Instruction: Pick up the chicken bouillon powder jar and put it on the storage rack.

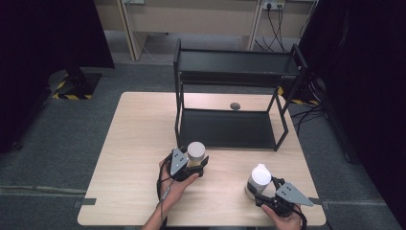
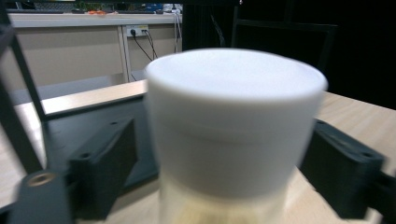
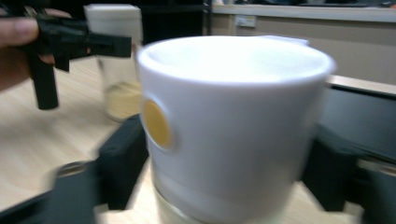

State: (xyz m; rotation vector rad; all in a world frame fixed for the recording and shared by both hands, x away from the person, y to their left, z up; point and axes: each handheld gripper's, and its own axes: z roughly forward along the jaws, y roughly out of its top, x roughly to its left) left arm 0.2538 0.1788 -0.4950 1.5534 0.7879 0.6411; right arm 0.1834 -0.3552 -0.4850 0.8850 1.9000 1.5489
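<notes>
Centrally, low in the high view, a white-lidded jar stands on the wooden table, clamped between the jaws of the left gripper. At lower right a second white-capped jar, bearing a yellow dot, is gripped by the right gripper. Above both, at frame centre, a black two-tier rack stands on the table's far half.

Two upright white-lidded jars
</notes>
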